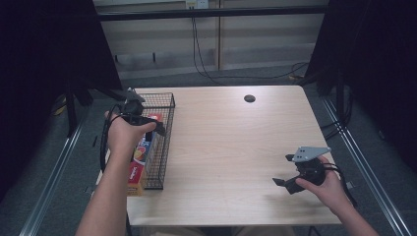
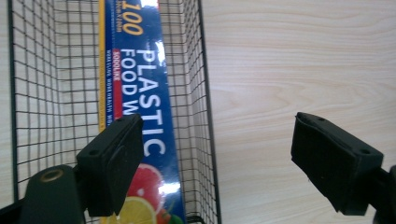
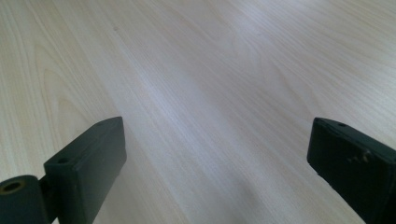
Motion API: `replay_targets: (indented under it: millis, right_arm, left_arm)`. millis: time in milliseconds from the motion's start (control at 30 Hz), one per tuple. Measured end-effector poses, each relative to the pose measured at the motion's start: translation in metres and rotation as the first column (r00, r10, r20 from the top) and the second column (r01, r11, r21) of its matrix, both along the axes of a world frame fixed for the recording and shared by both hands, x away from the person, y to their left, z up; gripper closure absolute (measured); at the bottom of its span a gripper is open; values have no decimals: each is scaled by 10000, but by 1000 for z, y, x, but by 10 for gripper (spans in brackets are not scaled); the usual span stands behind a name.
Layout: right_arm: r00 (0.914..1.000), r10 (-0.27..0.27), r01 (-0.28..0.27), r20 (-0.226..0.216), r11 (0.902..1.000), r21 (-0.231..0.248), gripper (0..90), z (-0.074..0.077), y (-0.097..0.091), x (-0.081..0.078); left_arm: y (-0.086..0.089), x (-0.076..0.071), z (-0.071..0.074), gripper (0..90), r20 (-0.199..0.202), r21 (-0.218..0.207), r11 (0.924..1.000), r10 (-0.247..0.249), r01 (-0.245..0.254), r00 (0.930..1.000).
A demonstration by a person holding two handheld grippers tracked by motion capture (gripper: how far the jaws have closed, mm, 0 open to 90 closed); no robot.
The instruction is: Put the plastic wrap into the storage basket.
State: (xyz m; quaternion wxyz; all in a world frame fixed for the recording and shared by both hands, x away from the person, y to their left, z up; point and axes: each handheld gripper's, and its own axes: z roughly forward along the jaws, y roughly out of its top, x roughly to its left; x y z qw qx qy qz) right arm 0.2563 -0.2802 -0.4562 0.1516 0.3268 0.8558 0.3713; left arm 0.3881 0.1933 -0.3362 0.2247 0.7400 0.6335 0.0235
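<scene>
The long blue plastic-wrap box [image 2: 140, 93] lies inside the black wire basket [image 1: 164, 147] at the left edge of the pale wooden desk [image 1: 231, 147]. Above it, the left gripper [image 2: 212, 158] hangs open, holding nothing. The right gripper [image 1: 285, 183] is also open, near the desk's right front corner.

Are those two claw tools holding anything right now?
No. The left gripper stands open above the plastic wrap box in the wire basket; the right gripper is open too.

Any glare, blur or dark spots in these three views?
High view: sides nearly black, table evenly lit, soft shadow beneath the right gripper. Left gripper view: white glare patches on the glossy wrap box in the basket, lettering still readable, jaws near the lens slightly soft. Right gripper view: broad pale sheen across the wood, grain soft, jaws dark.
</scene>
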Motion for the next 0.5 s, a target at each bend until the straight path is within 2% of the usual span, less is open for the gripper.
replay_targets:
  millis: [333,500]
  right_arm:
    - [9999,101,-101,-8,9999,-17,45,0,1,1]
    - [10000,96,-96,6,9999,-58,45,0,1,1]
  left_arm:
    - [-20,-3,-4,158,203,-263,9979,-591,596,9980]
    - [-31,-6,-3,154,377,-282,9945,-1000,1010,9943]
